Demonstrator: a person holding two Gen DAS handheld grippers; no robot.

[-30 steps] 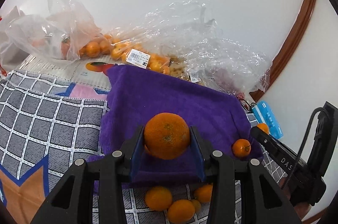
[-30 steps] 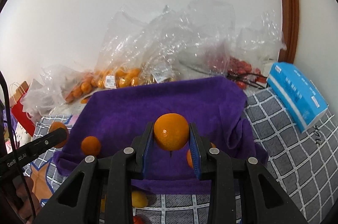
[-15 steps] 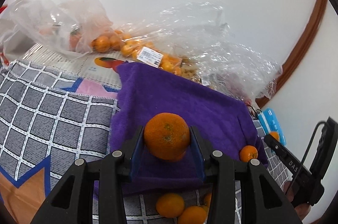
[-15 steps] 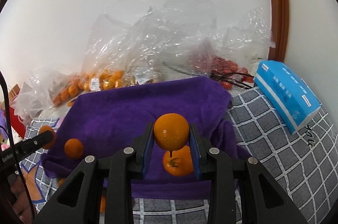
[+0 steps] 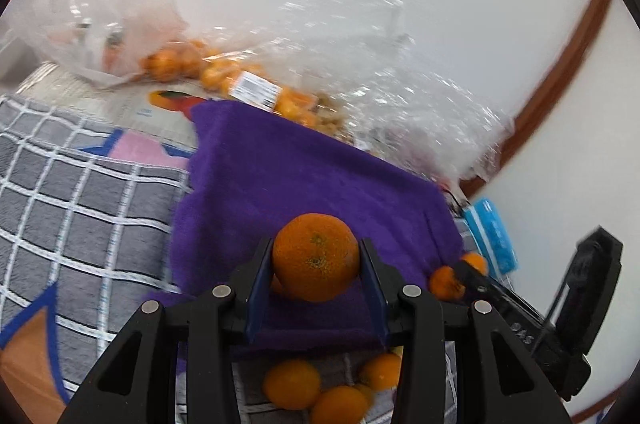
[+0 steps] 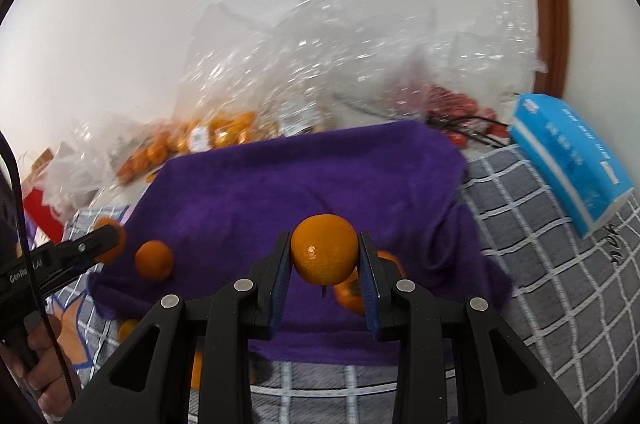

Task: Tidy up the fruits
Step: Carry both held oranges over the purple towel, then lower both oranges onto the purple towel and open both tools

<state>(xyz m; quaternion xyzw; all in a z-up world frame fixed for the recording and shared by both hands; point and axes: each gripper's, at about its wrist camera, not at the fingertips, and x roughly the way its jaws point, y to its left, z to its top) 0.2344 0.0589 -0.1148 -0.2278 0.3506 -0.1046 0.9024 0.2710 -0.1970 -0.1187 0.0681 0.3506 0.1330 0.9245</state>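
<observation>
My left gripper [image 5: 316, 266] is shut on a large rough-skinned orange [image 5: 316, 256], held over the near edge of a purple towel [image 5: 300, 175]. My right gripper [image 6: 325, 264] is shut on a smaller smooth orange [image 6: 324, 250] above the same purple towel [image 6: 300, 183]. A loose orange [image 6: 154, 260] lies on the towel's left part, and another orange [image 6: 390, 260] lies just behind the right gripper's fingers. Several more oranges [image 5: 292, 384] lie on the checked blanket in front of the towel.
Clear plastic bags of small oranges [image 6: 216, 135] and red fruits [image 6: 452, 107] are heaped along the wall behind the towel. A blue tissue box [image 6: 572, 159] rests on the grey checked blanket [image 6: 540, 284] at the right. A hand [image 6: 40, 376] holds the left gripper at lower left.
Both grippers stay shut on their oranges. The left gripper has tilted a little, so the bags and towel swing in its view. The right gripper has hardly moved.
</observation>
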